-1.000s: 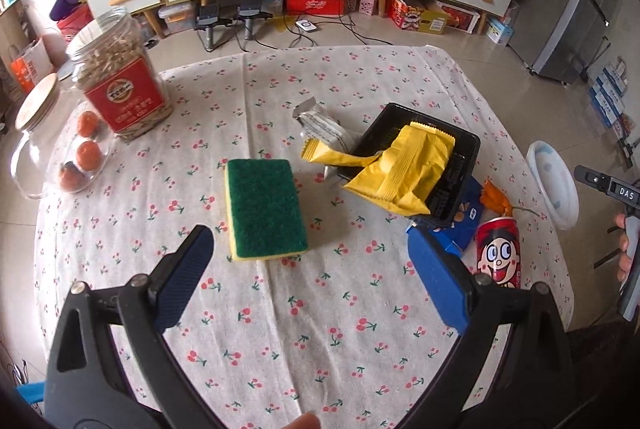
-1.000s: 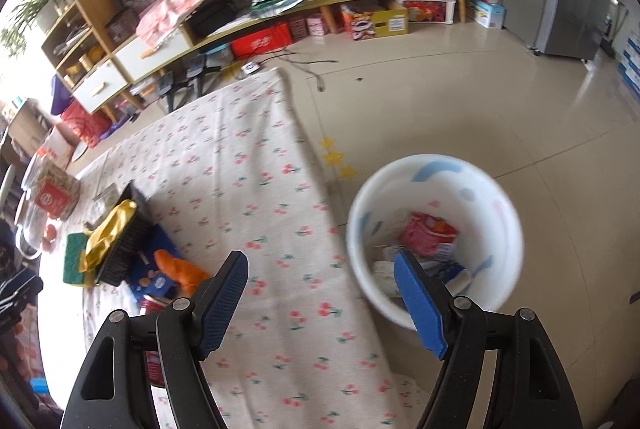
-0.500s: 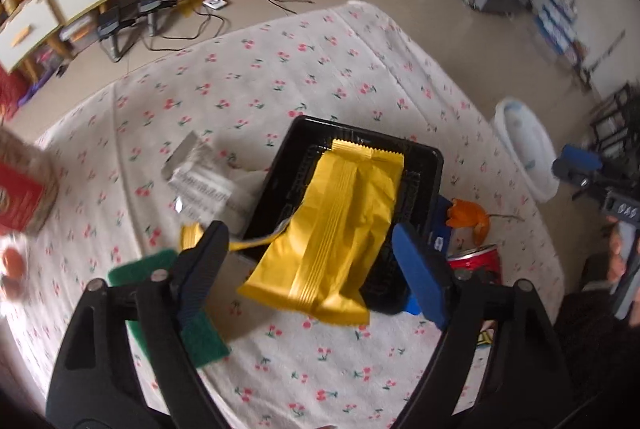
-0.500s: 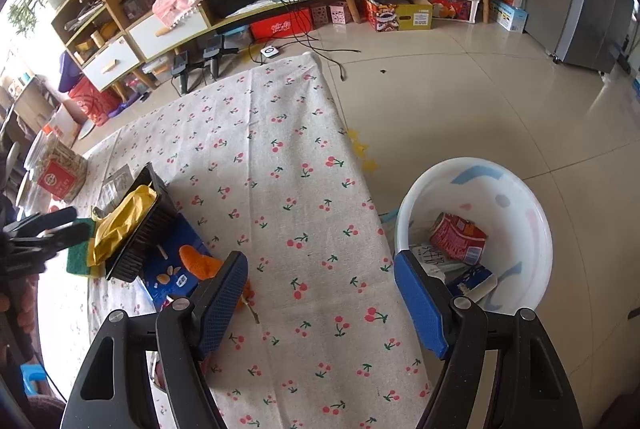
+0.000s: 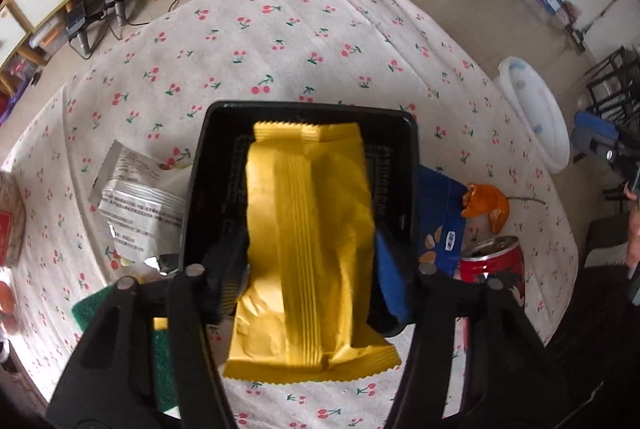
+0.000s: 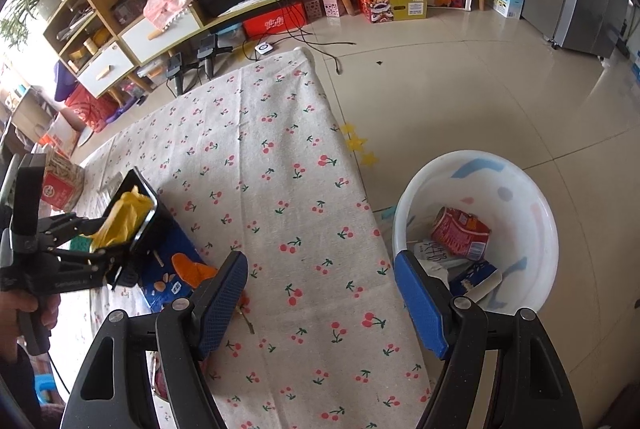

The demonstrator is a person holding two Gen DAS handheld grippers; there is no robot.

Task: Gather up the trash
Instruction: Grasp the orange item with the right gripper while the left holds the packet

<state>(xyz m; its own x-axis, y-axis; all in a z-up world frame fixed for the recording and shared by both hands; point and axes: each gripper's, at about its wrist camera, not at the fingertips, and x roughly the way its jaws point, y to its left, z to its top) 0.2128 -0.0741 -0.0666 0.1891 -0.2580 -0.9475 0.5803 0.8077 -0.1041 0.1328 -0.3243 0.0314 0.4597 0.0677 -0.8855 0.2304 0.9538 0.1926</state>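
Note:
A yellow snack wrapper lies across a black plastic tray on the cherry-print tablecloth. My left gripper has its fingers on either side of the wrapper, inside the tray's near end, and touching its sides. It also shows in the right wrist view with the tray tilted. A white paper wrapper, blue packet, orange peel and red can lie around the tray. My right gripper is open and empty above the table's edge, beside the white bin holding trash.
A green sponge lies at the left under my left gripper. The bin also shows in the left wrist view, on the floor to the right of the table. A jar with a red label stands at the table's far left. Shelves and drawers line the back wall.
My left gripper moved forward and down over the tray, and its fingers narrowed around the yellow wrapper. My right gripper drifted from over the bin toward the table's edge.

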